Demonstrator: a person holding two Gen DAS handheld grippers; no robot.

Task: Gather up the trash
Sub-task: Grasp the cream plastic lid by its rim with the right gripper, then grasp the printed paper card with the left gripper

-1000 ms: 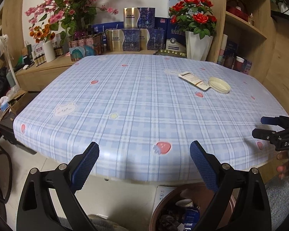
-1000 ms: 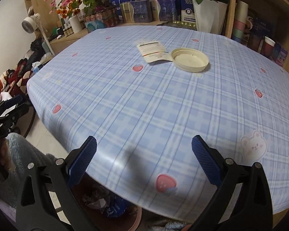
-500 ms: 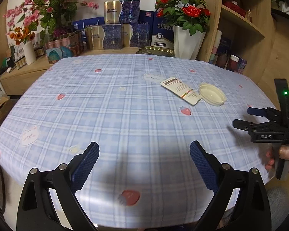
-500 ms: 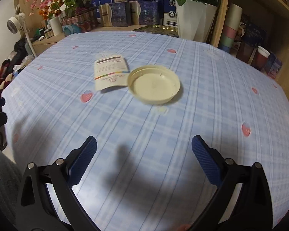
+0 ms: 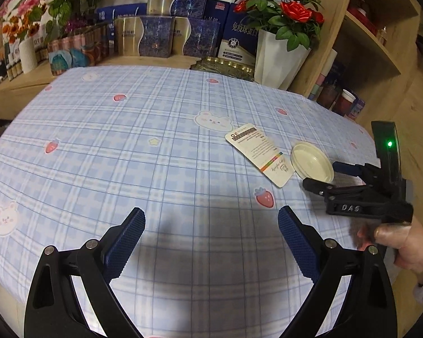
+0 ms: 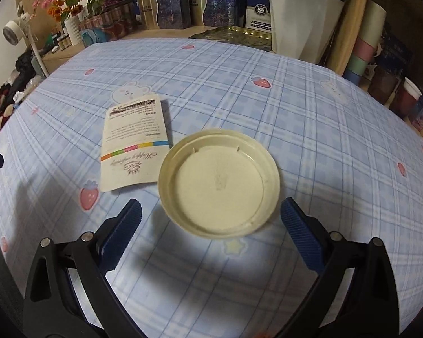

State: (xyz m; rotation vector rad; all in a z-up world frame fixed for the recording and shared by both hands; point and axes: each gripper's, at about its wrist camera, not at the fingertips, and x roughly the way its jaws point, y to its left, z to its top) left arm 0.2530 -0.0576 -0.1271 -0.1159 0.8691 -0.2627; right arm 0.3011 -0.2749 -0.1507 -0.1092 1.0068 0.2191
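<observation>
A cream plastic lid (image 6: 218, 183) lies on the counter (image 6: 324, 146), which is covered in a blue plaid cloth, with its hollow side up and its rim raised. Just beside the lid, on the side away from the white flower pot (image 6: 296, 17), lies a flat printed paper packet (image 6: 134, 148); whether the two touch is unclear. The packet's long axis runs from its dark printed end, which points toward the boxes at the back, to its plain end nearest the camera. The right hand-held gripper (image 6: 210, 232) has its jaws spread wide, and the near part of the lid sits between its blue pads, untouched. The left hand-held gripper (image 5: 211, 238) is likewise spread wide, over bare cloth well apart from the lid.
</observation>
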